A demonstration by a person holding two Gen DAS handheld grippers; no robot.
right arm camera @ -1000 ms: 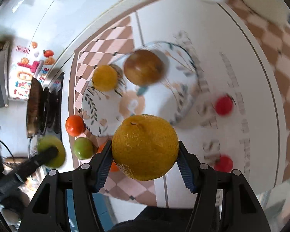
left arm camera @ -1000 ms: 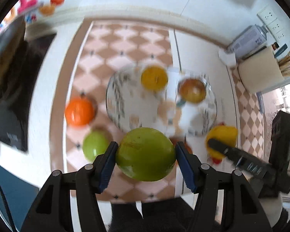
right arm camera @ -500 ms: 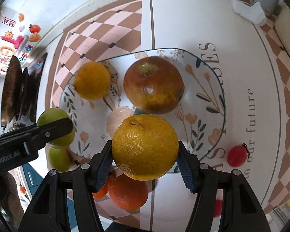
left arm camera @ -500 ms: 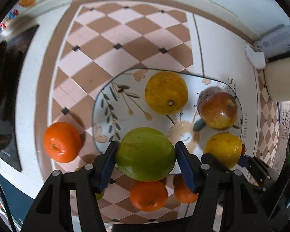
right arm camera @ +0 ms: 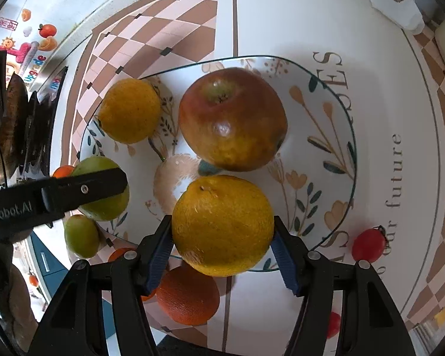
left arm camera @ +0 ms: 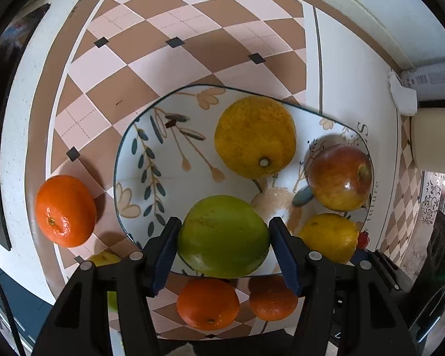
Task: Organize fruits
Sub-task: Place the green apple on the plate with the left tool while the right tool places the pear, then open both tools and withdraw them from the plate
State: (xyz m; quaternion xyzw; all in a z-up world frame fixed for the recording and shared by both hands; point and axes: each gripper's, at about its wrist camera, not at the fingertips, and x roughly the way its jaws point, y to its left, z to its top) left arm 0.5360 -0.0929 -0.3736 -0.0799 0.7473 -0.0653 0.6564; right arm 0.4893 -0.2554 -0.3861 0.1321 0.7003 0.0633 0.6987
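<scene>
Roughly halfway, judging by counts. Plate (left arm camera: 133,136) holds a yellow citrus (left arm camera: 255,136) at 12 and a red apple (left arm camera: 339,178) at 3. Left tongs (left arm camera: 224,238) clamp a green fruit (left arm camera: 222,235); right tongs (right arm camera: 222,231) clamp a yellow orange (right arm camera: 222,225) — both over the plate's 6 o'clock edge. Three tangerines, one small green fruit, and cherry tomatoes are left on the bench (right arm camera: 296,23).

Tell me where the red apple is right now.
The red apple lies in the floral plate, toward its far side in the right wrist view, beside the loose yellow citrus and just beyond the yellow citrus held by the right gripper.
</scene>
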